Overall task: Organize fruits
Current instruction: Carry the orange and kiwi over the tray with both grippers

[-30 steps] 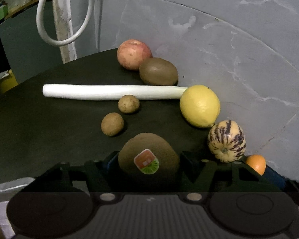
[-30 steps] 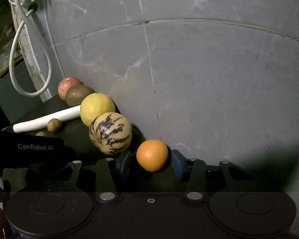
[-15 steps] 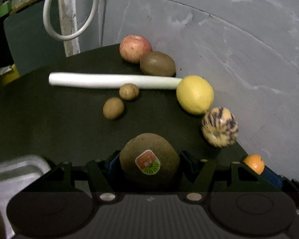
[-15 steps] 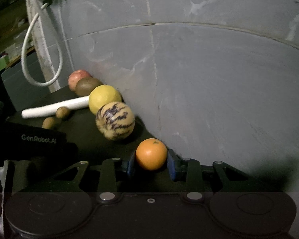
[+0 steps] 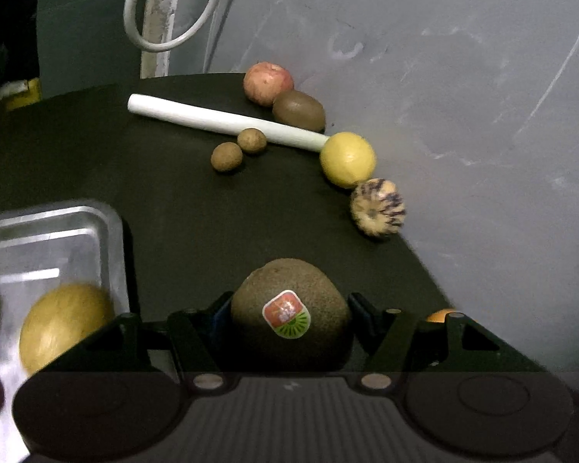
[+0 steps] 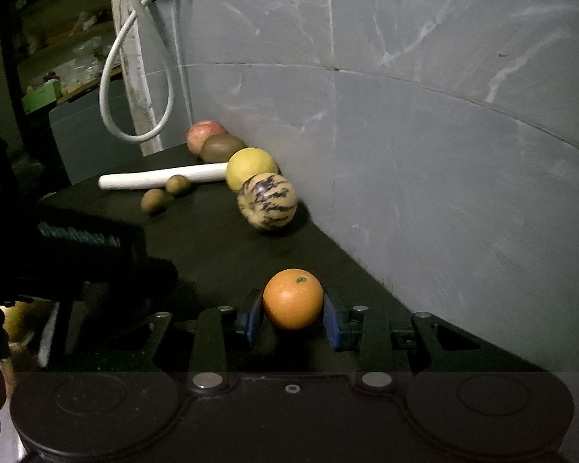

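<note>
left tongs (image 5: 289, 318) clamped on kiwi (image 5: 289, 310) | right tongs (image 6: 292, 314) clamped on orange (image 6: 292, 298) | we judge both soft, round; squeeze gently at middle

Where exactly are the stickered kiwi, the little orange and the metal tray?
stickered kiwi (image 5: 289, 308): left wrist view, on its label at the front.
orange (image 6: 292, 299): right wrist view, middle of its peel, between the blue pads.
metal tray (image 5: 112, 223): left wrist view, on its rounded corner rim.
</note>
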`<state>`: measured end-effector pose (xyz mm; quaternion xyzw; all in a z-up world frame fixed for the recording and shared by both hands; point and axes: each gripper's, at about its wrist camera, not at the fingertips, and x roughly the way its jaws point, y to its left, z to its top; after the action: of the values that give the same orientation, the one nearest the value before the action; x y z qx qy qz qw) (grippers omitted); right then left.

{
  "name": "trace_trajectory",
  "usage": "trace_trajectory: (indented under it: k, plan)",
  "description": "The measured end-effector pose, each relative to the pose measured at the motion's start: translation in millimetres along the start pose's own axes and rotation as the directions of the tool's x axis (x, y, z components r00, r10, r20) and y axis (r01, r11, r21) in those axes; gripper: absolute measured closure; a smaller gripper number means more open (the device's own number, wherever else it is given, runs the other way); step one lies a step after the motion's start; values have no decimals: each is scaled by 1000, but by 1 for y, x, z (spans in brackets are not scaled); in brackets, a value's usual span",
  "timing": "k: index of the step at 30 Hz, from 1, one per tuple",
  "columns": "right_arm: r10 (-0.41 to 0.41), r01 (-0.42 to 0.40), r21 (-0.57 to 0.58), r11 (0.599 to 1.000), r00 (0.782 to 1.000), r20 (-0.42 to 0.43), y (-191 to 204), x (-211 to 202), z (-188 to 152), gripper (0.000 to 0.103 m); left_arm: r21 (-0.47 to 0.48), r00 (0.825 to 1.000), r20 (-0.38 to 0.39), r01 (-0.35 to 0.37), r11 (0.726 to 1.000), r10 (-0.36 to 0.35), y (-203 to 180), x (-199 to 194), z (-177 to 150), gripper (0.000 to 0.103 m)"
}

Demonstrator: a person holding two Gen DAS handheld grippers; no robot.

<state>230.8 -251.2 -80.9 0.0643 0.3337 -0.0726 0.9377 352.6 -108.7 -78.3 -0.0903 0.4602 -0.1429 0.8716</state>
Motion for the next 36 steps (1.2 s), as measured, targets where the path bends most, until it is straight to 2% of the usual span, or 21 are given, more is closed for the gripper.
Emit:
trace_trajectory:
  k: [3, 6, 10, 18, 26, 31, 36]
  plan:
    - [19, -19, -13, 1000, 1000, -1, 8, -15, -2, 68, -35, 999, 30, 45, 998, -44, 8, -26, -7, 37]
    - [64, -63, -49, 997, 998, 8, 22, -31, -4, 68, -33, 997, 65, 40, 999, -38, 16, -49, -13, 37]
    - [130, -128, -105, 986, 991, 21, 45, -50, -8, 68, -53, 995, 100, -2, 999, 7, 36, -81, -27, 37]
    - [242, -232, -225, 946, 970, 15, 94, -76, -21, 68, -183, 984, 133, -93, 979, 119, 88, -129, -65, 37]
    - [312, -313, -310, 898, 948, -53, 138, -83, -40, 68, -279, 969, 127, -171, 945, 213, 129, -147, -95, 37]
    - [329, -335, -351, 875, 941, -78, 153, -86, -47, 68, -324, 964, 125, -185, 928, 236, 146, -150, -107, 37]
    - [334, -358, -358, 863, 934, -128, 160, -78, -55, 68, -336, 963, 110, -195, 922, 244, 157, -145, -110, 37]
